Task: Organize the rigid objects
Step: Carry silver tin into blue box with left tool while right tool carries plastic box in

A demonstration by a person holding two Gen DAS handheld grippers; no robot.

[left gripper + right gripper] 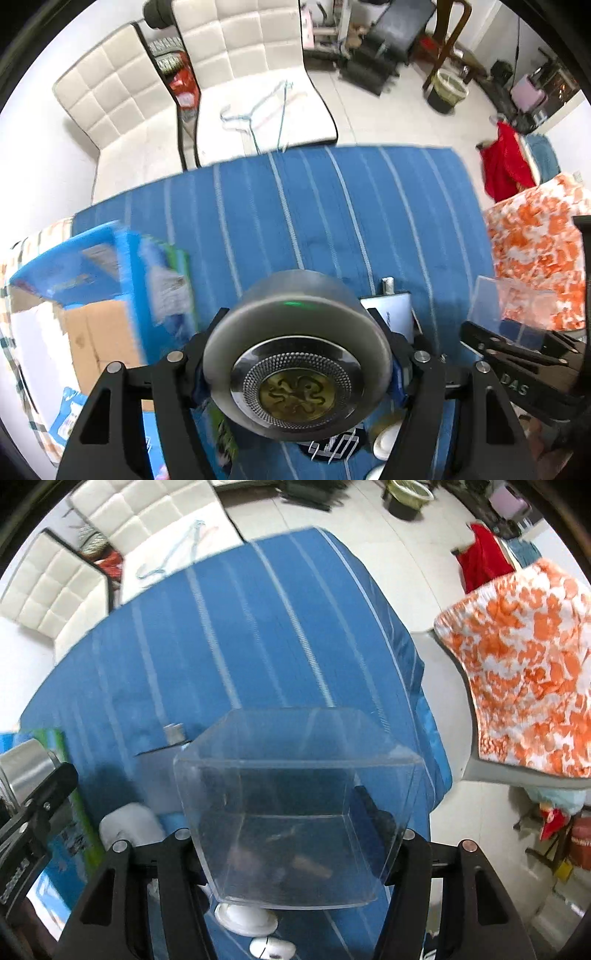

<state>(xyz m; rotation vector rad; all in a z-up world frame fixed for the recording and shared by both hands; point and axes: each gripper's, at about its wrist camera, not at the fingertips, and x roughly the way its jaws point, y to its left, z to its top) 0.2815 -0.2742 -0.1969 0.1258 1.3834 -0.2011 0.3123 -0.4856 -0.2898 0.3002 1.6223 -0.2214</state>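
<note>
Gripping a round steel pot, left tongs, right tongs clasping clear square box

One round stainless-steel tin; one clear square plastic box; two black grippers; two quilted white chairs far; one blue striped tablecloth.

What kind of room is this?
Most likely a lived-in home: quilted white chairs pulled up to a table under a blue striped cloth, clothes hangers on a seat, a waste bin.
</note>
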